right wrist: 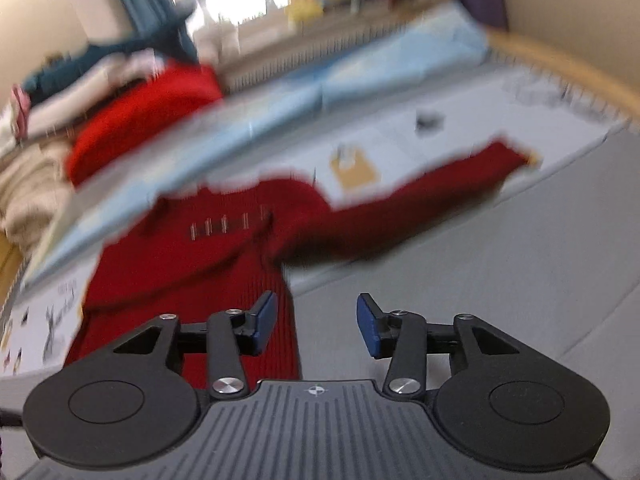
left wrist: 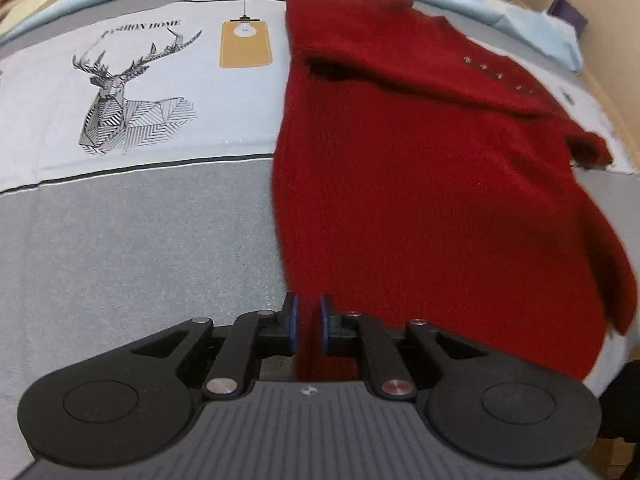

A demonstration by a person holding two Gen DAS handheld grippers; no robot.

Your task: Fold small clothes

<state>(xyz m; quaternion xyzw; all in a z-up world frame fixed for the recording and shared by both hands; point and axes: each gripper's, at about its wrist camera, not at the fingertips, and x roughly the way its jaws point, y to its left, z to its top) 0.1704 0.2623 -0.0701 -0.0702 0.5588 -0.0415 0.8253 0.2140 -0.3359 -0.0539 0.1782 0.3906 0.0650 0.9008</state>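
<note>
A dark red knit sweater [left wrist: 420,184] lies spread on the bed, one sleeve folded across its chest, small metal buttons near the neck. My left gripper [left wrist: 308,326] is shut on the sweater's near hem corner. In the right wrist view the sweater [right wrist: 192,276] lies ahead to the left, its other sleeve [right wrist: 420,196] stretched out to the right. My right gripper [right wrist: 316,322] is open and empty, just above the hem's right edge; that view is motion-blurred.
The bed cover [left wrist: 120,260] is grey with a white deer-print panel [left wrist: 132,92]. A light blue sheet [right wrist: 320,92] runs along the far side. A pile of clothes [right wrist: 100,92], one bright red, sits at the far left.
</note>
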